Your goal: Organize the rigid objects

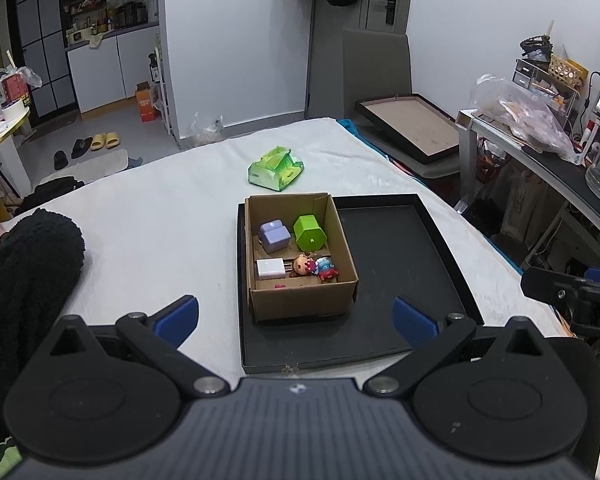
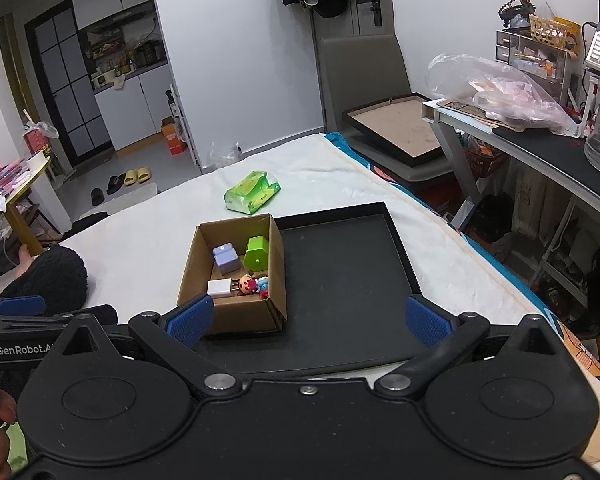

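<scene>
Both the left gripper [image 1: 296, 322] and right gripper [image 2: 310, 320] hold blue-padded fingers [image 2: 191, 322] spread wide, empty, above the shallow black rectangular tray [image 1: 400, 264] carrying the open brown cardboard box [image 1: 304, 304] (containing a green hexagonal block [image 1: 310, 232], lilac cube [image 1: 275, 236], white charger [image 1: 270, 268] and small doll figurine [image 1: 314, 267]).

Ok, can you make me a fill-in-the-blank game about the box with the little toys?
The cardboard box sits on a black ____.
Next to the purple block is a ____ block.
The white charger lies beside a little ____.
Both the left gripper and right gripper are ____.

Missing words: tray; green; doll; open
</scene>
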Tool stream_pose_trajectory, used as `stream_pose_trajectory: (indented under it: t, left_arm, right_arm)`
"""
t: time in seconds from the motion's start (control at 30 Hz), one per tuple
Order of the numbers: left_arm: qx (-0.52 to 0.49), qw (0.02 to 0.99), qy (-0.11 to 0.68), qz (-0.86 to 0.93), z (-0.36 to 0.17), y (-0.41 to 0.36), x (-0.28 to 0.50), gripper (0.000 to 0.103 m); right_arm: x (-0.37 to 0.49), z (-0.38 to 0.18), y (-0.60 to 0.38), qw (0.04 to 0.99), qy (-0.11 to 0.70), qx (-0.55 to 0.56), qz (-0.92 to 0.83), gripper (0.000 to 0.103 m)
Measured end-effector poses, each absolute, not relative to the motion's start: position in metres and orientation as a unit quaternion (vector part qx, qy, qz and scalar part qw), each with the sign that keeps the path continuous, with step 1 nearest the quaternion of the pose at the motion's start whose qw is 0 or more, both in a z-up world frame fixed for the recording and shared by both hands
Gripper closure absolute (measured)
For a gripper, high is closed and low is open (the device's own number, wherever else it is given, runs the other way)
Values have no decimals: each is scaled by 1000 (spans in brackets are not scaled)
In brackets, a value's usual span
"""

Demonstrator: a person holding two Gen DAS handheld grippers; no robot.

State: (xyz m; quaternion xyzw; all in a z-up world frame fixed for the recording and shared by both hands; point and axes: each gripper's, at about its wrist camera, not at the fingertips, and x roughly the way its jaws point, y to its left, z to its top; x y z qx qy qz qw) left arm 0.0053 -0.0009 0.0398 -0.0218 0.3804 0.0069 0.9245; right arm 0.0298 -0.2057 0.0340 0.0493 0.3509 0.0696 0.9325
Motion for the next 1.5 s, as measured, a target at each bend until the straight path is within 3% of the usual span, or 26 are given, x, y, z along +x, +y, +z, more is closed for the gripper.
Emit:
stream_pose_trajectory:
  t: [1.5]
  left_arm:
    - [-24, 929, 368, 17, 40, 1, 8, 1]
  right_arm:
    - [36, 25, -211, 930, 357, 55, 64, 0]
